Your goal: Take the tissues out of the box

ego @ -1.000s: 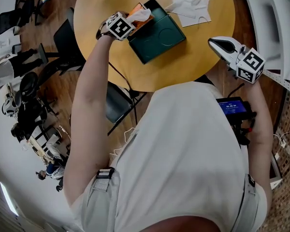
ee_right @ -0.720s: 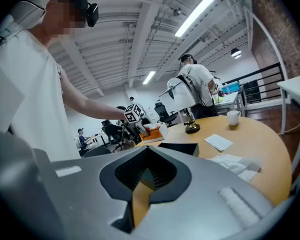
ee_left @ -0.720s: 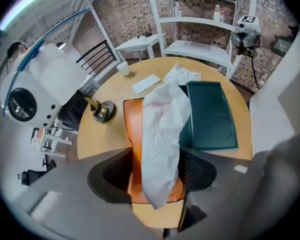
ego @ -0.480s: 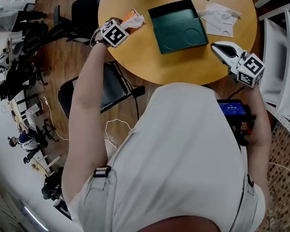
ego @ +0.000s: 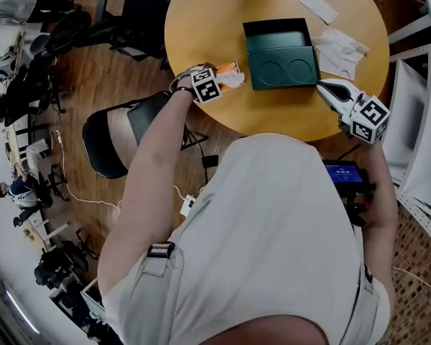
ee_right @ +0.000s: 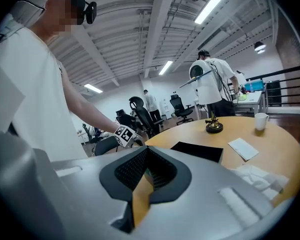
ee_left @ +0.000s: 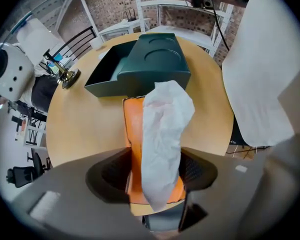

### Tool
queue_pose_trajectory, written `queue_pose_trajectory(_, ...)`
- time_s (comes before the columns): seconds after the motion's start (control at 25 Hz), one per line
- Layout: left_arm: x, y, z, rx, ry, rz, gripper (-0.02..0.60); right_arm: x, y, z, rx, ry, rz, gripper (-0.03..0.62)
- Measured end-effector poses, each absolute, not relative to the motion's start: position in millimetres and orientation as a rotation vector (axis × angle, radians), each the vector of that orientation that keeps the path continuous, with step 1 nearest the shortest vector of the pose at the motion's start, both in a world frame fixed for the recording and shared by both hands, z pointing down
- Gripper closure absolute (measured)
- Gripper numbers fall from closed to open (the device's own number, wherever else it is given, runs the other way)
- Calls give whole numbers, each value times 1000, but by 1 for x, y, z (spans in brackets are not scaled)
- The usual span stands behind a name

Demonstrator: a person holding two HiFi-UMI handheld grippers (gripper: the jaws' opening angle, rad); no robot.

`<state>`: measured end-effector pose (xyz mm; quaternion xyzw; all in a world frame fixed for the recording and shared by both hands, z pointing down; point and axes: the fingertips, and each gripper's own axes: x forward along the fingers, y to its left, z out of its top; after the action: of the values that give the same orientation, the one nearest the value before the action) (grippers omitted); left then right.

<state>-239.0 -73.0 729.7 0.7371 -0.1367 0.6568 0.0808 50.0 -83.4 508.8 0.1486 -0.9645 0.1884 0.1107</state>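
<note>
A black chair [ego: 118, 131] stands on the floor well to the left of the green box [ego: 281, 52], off the round wooden table [ego: 201, 27] on which the box lies. The box is open at its far end, and its dark inside shows there.

Left of the box, just beside its near left corner and by the table's edge, the left gripper [ee_left: 155, 169] has an orange tissue pack [ee_left: 132, 134] between its jaws. The pads lie against the pack's two long sides while the jaws are opening. The pack points lengthwise toward the box, and a narrow strip of table shows between the two. A white tissue [ee_left: 162, 134] sticks up out of the pack's top and droops back toward the gripper. Whether the pack rests on the table cannot be told.

At the box's near right corner the right gripper [ego: 323, 85] points its tip at the box, just short of it. Its jaws are closed tip to tip with nothing between them; only the table's surface shows through the slot behind the tips.

Right of the box, just beside its right wall, lies a heap of loose tissues [ego: 341, 45], crumpled and white. A white paper slip [ego: 318, 7] lies flat beyond the box's far right corner, apart from the heap.
</note>
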Motion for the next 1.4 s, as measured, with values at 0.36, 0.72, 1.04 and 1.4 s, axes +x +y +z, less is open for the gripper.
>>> queue_pose_trajectory(0.36,-229,-67,695,2269,-502,1819,232,47,-92,483,452,-2824,570,594)
queue_pose_trajectory(0.72,-172,-82,551,2595,-960,947,508,19,-108,465,270,-2868,462,594)
queue_pose_trajectory(1.04,-129,-73,499,2549,-1048,310,581,7,-104,447,162,-2892,408,594)
queue_pose_trajectory(1.4,-116,-63,477,2545,-1101,129,581,6,-73,445,69,-2922,332,594)
